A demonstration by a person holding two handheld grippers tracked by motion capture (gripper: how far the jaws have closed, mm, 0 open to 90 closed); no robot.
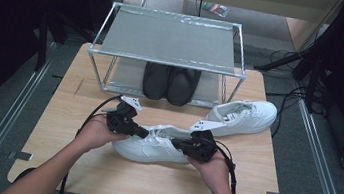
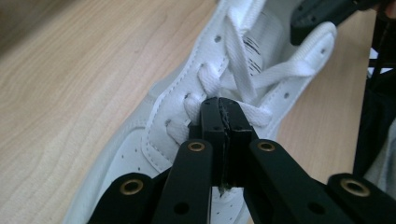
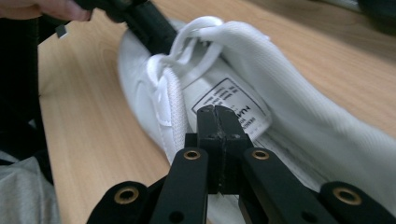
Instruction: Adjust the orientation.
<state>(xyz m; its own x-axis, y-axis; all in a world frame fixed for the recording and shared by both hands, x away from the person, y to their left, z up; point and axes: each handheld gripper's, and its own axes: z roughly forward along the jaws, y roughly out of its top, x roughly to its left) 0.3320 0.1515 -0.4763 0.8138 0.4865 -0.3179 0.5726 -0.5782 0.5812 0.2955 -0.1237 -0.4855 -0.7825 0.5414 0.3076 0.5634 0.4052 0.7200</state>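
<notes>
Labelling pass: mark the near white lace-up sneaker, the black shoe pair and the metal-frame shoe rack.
near white lace-up sneaker (image 1: pixel 153 150), high view, on its side panel.
black shoe pair (image 1: pixel 170 82), high view, between the two toes, on the right shoe's upper.
metal-frame shoe rack (image 1: pixel 167 38), high view, on its grey top shelf.

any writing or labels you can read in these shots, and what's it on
No text reads clearly.
Label on the tongue of the near white sneaker: black print in a box, seen upside down past the right tongs, too blurred to read.
Same tongue label beyond the left tongs: dark lines, unreadable.
Far white sneaker: dark mark at the tongue, too small.
</notes>
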